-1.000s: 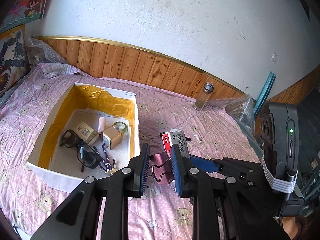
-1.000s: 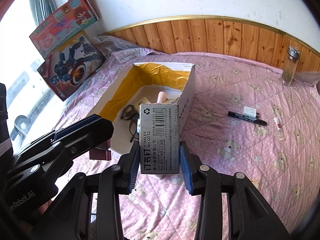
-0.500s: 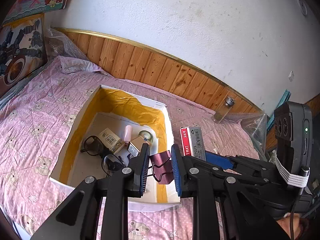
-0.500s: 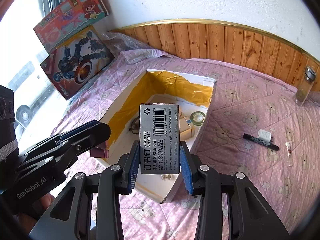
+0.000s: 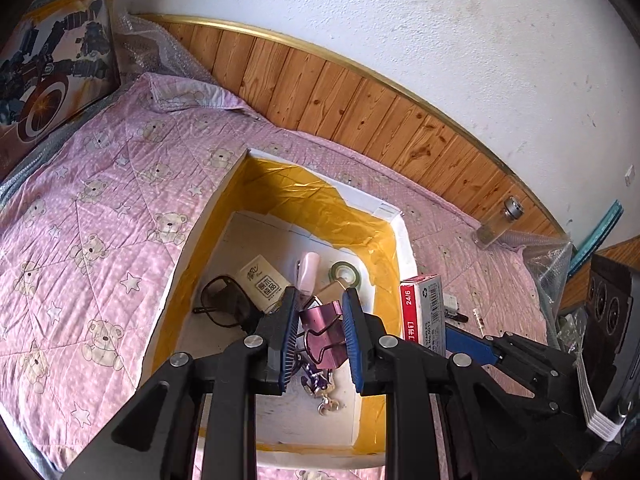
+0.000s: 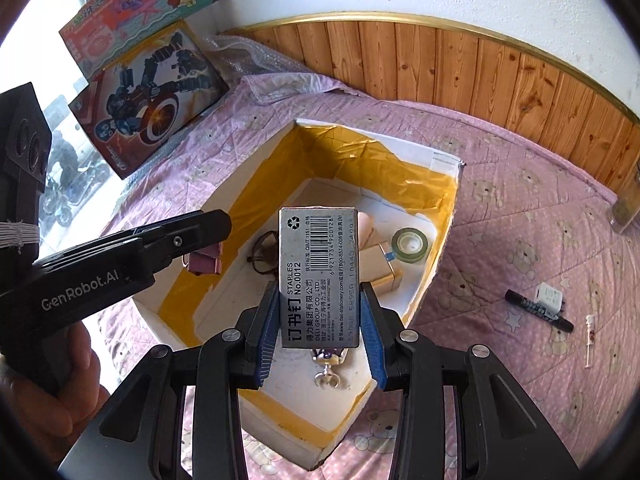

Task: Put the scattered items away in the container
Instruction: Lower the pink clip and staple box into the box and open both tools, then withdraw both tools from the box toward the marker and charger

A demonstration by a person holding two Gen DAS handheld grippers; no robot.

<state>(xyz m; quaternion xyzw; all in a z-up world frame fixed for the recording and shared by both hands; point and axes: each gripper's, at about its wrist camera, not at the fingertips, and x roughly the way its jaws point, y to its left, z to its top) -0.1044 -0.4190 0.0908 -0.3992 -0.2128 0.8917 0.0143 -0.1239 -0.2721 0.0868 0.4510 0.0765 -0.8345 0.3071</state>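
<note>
Left gripper [image 5: 319,332] clamping pink binder clip [image 5: 322,334], hovering over white box [image 5: 406,248]. Right gripper [image 6: 319,334] gripping staples box [image 6: 318,276] above same opening. Releasing clip low, over bare floor beside keychain [image 5: 320,386]; dropping staples flat, avoiding glasses [image 5: 224,306].

— From my screen I saw a pink quilt [image 5: 100,208] with small bears covering the bed. What stood behind it?

— I saw wooden panelling [image 6: 500,68] with a gold strip on top, and a white wall [image 5: 400,20] above.

— And on the left side?

— Two toy boxes [image 6: 148,92] leaned against the wall, one above the other. Bubble wrap [image 5: 156,48] lay just beside them. A teal strip [image 5: 596,236] leaned in the far right corner.
</note>
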